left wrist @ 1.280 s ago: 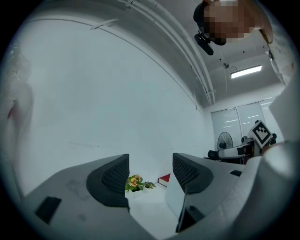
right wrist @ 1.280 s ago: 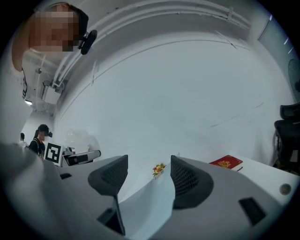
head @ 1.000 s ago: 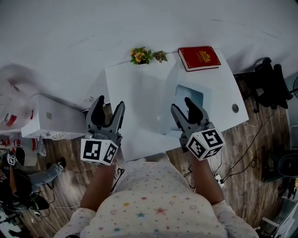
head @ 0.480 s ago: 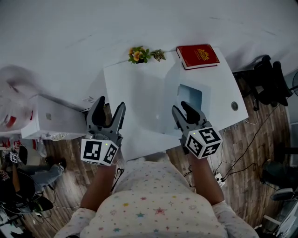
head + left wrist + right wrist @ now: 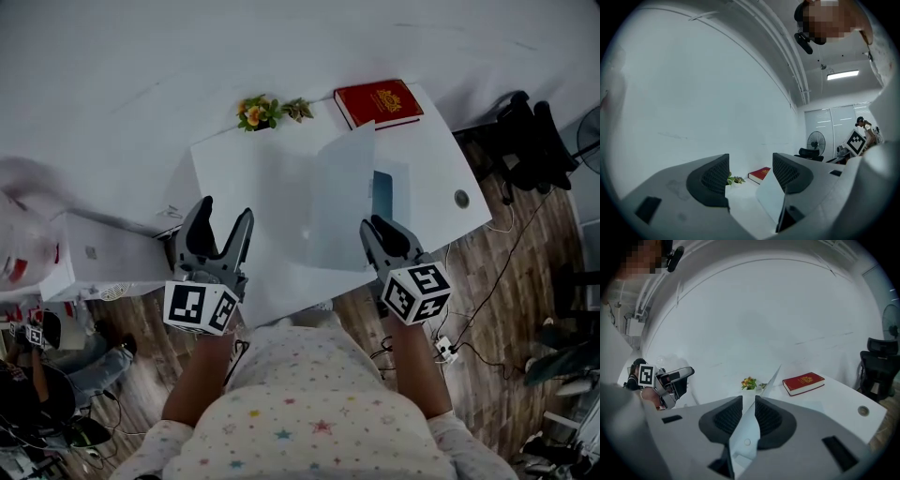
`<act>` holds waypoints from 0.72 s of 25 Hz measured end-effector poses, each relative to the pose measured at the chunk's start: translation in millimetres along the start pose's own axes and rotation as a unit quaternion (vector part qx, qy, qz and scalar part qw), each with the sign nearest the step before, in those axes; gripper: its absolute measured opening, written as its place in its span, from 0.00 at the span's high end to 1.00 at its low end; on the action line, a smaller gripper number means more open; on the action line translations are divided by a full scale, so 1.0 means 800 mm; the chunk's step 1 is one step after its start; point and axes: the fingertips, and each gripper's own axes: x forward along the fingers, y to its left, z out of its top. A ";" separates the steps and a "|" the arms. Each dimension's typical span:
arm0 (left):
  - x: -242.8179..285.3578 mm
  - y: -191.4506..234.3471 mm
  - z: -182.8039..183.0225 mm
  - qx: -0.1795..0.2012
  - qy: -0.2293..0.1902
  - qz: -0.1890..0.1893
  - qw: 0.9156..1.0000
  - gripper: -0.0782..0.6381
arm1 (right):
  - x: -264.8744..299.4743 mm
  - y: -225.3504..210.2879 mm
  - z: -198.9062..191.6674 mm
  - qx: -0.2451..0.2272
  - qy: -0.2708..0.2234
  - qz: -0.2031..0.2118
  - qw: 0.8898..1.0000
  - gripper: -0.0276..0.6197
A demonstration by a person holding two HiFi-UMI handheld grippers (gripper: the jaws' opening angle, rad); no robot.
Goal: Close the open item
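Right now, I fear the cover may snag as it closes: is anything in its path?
Nothing visible. The right gripper clamps the raised cover; nothing lies beside it on the table. The book and flowers sit at the far edge, and the open left gripper is off to the left.

Head view dim, underexposed; surface [image 5: 253,178] round red book [image 5: 378,102] palest patch, shadows soft. Gripper views fisheye, black-rimmed, walls bowed. Ceiling strip light [image 5: 842,74] glows above-right of book. Near lens, left tool [image 5: 750,164] and folder cover [image 5: 744,439] soft-focused.
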 end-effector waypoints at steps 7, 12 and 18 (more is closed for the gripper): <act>0.025 -0.027 -0.017 -0.005 0.012 -0.039 0.999 0.52 | -0.030 -0.032 -0.029 0.023 0.015 -0.035 0.999 0.83; 0.043 -0.049 -0.030 -0.009 0.022 -0.072 0.997 0.52 | -0.049 -0.050 -0.049 0.041 0.016 -0.063 0.997 0.83; 0.062 -0.073 -0.047 -0.020 0.037 -0.107 0.993 0.52 | -0.076 -0.070 -0.069 0.058 0.017 -0.100 0.993 0.88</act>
